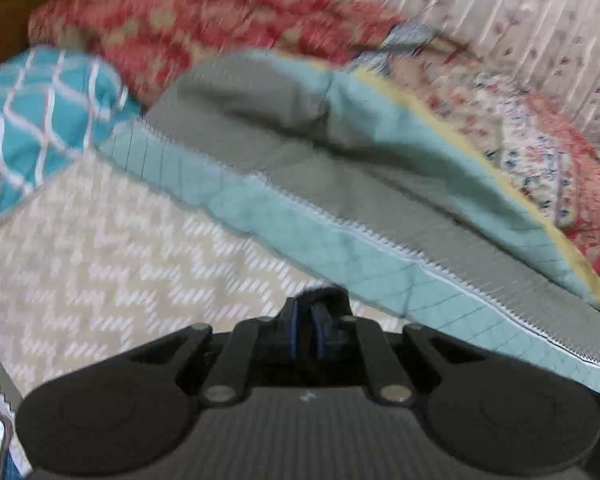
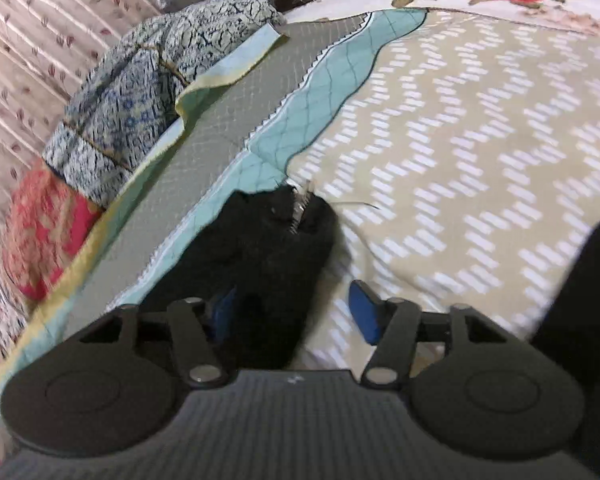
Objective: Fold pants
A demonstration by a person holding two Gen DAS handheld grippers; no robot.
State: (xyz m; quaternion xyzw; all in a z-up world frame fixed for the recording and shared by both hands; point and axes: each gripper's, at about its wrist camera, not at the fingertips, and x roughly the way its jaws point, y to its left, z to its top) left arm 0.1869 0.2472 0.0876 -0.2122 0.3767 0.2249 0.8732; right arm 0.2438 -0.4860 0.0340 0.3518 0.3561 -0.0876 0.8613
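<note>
Two claws over beige zigzag bedspread (image 2: pixel 480 152), left claw (image 1: pixel 306 328) clenched on black pants (image 2: pixel 268 264), right claw (image 2: pixel 296 316) released

Bed (image 2: pixel 480 140) covered by beige zigzag-patterned spread. Lying on it: black pants (image 2: pixel 276 248) at 6 o'clock, teal-and-grey quilt (image 2: pixel 220 128) at 10 o'clock, crumpled blue-white cloth (image 2: pixel 140 92) beyond the quilt.

Beige chevron sheet (image 2: pixel 480 152) beneath a teal-and-grey quilt (image 1: pixel 340 184). Teal lattice pillow (image 1: pixel 40 120) and red patterned cloth (image 1: pixel 172 28) lie beside the quilt. Blue crackle-print fabric (image 2: pixel 140 92) rests at its edge.
</note>
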